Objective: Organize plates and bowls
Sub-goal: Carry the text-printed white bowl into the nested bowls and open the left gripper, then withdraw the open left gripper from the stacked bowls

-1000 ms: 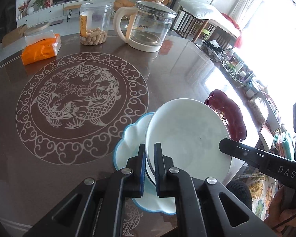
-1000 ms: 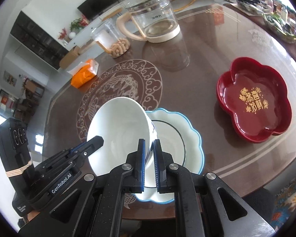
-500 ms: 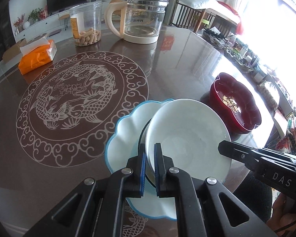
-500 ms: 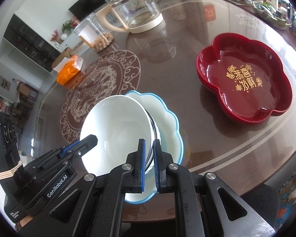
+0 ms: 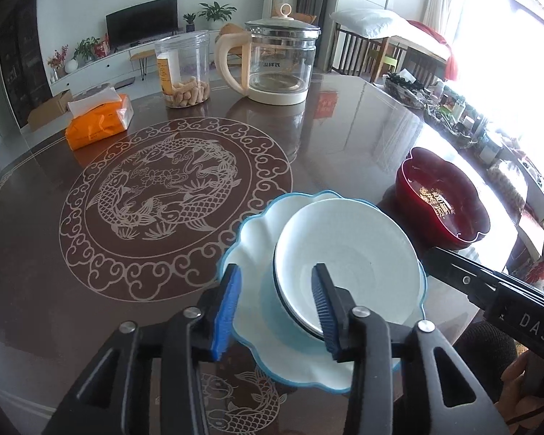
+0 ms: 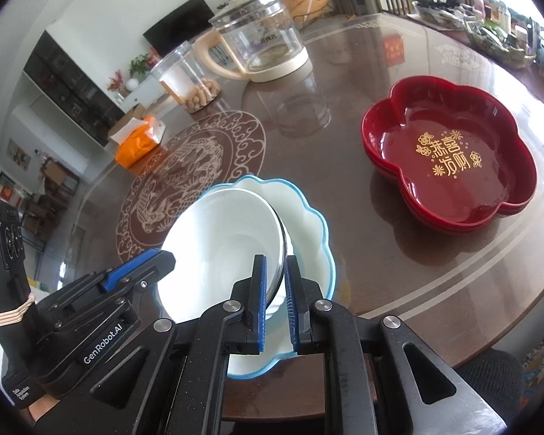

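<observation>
Now released – left gripper (image 5: 275,304) opening, right gripper (image 6: 275,306) opening, white bowl (image 5: 348,264) settled on blue-rimmed plate (image 5: 250,239).

Left wrist view: looking down along the left hand-held gripper (image 5: 276,304), close over the white bowl (image 5: 348,253).
Right wrist view: facing downward over the bench (image 6: 362,253), equally close.
Shared: bowl, red dish (image 6: 449,159), kettle (image 5: 279,65).

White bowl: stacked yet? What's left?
Done: white bowl sits in the blue-rimmed plate. In hand: left tool and right tool are both opening, the bowl's rim between each one's pads. Left: the red dish stands apart on the table.
</observation>
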